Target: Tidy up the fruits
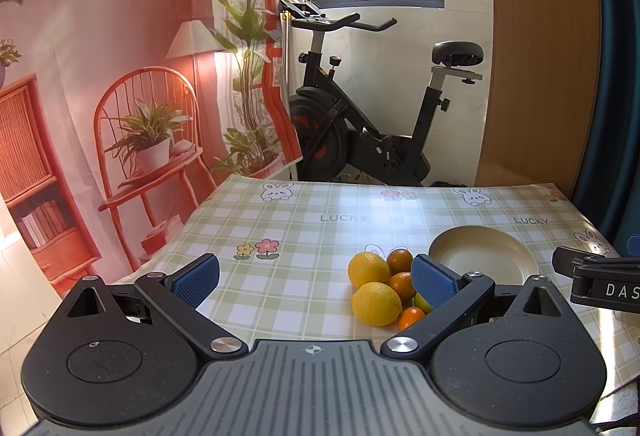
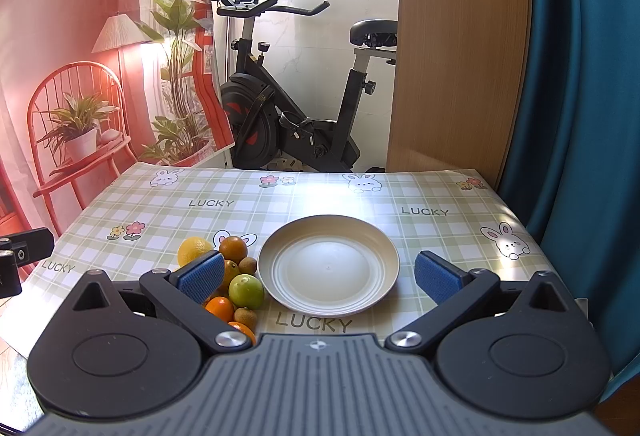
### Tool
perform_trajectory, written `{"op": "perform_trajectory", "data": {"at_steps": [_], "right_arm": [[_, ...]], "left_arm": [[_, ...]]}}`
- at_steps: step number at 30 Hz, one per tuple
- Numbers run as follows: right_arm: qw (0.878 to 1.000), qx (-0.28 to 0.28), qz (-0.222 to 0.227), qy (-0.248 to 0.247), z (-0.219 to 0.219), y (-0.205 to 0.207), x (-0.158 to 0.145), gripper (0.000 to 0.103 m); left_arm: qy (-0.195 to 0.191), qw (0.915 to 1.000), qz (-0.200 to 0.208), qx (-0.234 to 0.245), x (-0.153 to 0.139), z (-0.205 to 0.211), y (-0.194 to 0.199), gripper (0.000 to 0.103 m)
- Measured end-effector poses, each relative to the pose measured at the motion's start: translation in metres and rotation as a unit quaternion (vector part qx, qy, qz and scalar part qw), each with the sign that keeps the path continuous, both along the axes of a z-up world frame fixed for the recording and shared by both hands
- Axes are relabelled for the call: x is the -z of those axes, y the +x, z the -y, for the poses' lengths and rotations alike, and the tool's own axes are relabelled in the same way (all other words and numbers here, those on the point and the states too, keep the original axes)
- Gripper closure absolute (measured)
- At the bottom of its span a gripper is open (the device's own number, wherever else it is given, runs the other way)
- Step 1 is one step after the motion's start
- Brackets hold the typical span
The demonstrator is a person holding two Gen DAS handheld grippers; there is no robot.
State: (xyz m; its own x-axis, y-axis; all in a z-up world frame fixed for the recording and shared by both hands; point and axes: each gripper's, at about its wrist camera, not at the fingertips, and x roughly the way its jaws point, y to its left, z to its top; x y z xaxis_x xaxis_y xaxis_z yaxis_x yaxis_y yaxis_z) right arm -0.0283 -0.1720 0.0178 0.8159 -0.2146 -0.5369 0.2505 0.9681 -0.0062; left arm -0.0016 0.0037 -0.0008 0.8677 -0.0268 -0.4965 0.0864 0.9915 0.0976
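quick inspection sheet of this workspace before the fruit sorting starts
surface: table under a green checked cloth with rabbits, flowers and LUCKY print
job's things: cream plate, nothing on it; fruit pile touching its left rim: lemons, oranges, a green fruit, kiwis
clutter: nothing seen
grippers: left claw open, off the fruit; right claw open, facing the plate
cables: nothing seen
surroundings: exercise bike, window, printed room backdrop, wooden panel, teal curtain

A plate [image 2: 328, 266] is set on the table [image 2: 360, 191]. A fruit cluster [image 2: 234, 276] is placed just left of the plate. An exercise bike [image 2: 288, 95] is positioned behind the table.
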Motion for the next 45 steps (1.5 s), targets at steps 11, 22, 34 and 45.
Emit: {"op": "perform_trajectory", "data": {"at_steps": [11,22,34,45], "right_arm": [[1.0,0.0,0.0,0.0,0.001,0.0,0.001,0.0],[1.0,0.001,-0.001,0.0,0.0,0.001,0.002,0.0],[1.0,0.001,-0.008,-0.002,0.0,0.005,0.009,0.0],[1.0,-0.003,0.008,0.02,0.023,0.032,0.009,0.0]], "left_arm": [[-0.001,1.0,0.0,-0.001,0.001,0.0,-0.001,0.0],[-0.002,1.0,-0.001,-0.003,0.002,0.001,-0.002,0.0],[-0.009,0.9999,-0.01,-0.006,0.001,0.001,0.002,0.0],[0.022,0.999,0.038,-0.008,-0.004,0.002,0.028,0.0]]}}
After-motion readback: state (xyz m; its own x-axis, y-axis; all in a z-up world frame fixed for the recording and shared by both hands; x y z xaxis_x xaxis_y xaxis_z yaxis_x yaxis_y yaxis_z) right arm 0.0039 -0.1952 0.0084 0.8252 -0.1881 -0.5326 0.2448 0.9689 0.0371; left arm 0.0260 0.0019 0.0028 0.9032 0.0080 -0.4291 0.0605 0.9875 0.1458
